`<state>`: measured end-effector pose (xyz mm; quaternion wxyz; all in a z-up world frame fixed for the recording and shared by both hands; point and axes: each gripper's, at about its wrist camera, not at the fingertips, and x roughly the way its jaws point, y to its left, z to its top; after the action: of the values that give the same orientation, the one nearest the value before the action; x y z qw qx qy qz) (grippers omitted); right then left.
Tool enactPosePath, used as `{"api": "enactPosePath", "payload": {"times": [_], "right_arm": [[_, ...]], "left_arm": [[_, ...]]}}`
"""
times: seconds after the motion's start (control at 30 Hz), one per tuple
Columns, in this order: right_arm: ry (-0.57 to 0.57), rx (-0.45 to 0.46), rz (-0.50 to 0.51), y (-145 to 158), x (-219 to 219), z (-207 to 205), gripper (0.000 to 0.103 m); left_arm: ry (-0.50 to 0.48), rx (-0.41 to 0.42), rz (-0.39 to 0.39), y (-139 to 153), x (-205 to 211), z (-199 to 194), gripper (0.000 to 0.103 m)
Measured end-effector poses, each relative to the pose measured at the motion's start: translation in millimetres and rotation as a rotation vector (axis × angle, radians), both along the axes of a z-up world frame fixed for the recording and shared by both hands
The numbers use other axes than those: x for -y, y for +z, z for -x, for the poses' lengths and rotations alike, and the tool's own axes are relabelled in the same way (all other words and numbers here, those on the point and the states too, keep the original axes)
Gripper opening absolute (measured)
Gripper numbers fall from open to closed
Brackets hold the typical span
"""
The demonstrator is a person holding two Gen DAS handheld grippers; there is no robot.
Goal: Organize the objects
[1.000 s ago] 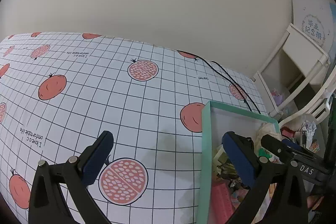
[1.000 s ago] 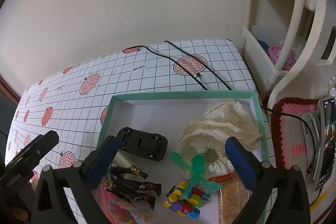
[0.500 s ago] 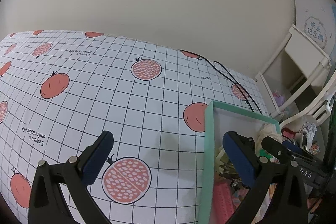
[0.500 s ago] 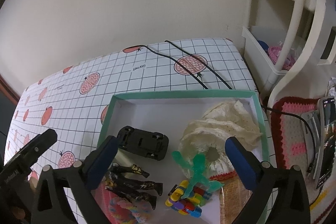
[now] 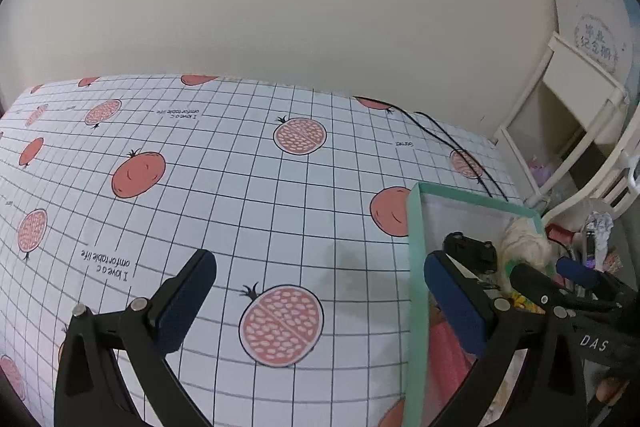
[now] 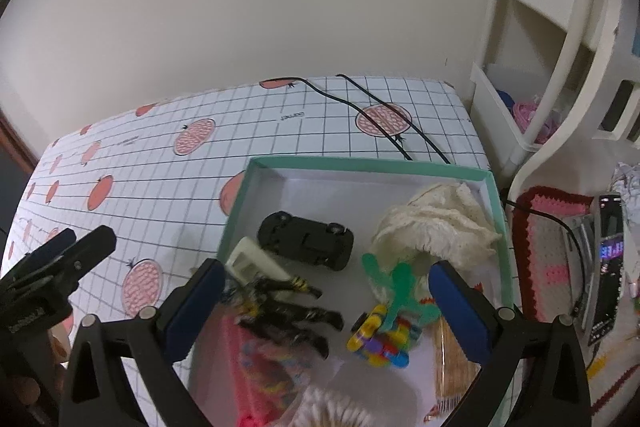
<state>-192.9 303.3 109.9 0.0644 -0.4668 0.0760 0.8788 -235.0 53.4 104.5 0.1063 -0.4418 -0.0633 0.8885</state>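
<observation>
Right claw (image 6: pixel 326 297) wide apart, empty, above green box (image 6: pixel 236 211).

The left gripper (image 5: pixel 320 295) hovers with its jaws wide apart over a pomegranate-print grid tablecloth (image 5: pixel 224 187). Its right finger (image 5: pixel 454 301) reaches over the green-rimmed box (image 5: pixel 416 267) (a black toy car (image 5: pixel 468 251) and cream knitted cloth (image 5: pixel 524 243) lie inside). The right gripper (image 5: pixel 576 275) shows beyond.

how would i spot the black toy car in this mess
Find the teal-rimmed box on the pomegranate-print tablecloth. The black toy car lies in its white middle, left of the cream crocheted cloth. It is the only solid black, wheeled block; the figure below has limbs.
</observation>
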Motion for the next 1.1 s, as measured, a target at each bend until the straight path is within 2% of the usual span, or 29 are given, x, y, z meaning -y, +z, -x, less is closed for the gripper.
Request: {"api": "enactPosePath", "payload": {"times": [0.2, 0.5, 0.63, 0.77, 1.1], "right_arm": [[0.004, 0.001, -0.04, 14, 10, -22, 0.103], [-0.013, -0.015, -0.03, 26, 23, -63, 0.103], [-0.011, -0.021, -0.029, 27, 31, -80, 0.103], [-0.001, -0.028, -0.023, 27, 40, -97, 0.103], [-0.053, -0.064, 0.04, 32, 39, -143, 0.103]], "left_arm": [[0.011, -0.032, -0.016, 18, 5, -20, 0.103], [0.032, -0.048, -0.036, 33, 21, -55, 0.103], [0.056, -0.052, -0.042, 33, 31, -70, 0.103], [0.086, -0.048, 0.002, 30, 37, -88, 0.103], [0.092, -0.035, -0.052, 19, 55, -134, 0.103]]}}
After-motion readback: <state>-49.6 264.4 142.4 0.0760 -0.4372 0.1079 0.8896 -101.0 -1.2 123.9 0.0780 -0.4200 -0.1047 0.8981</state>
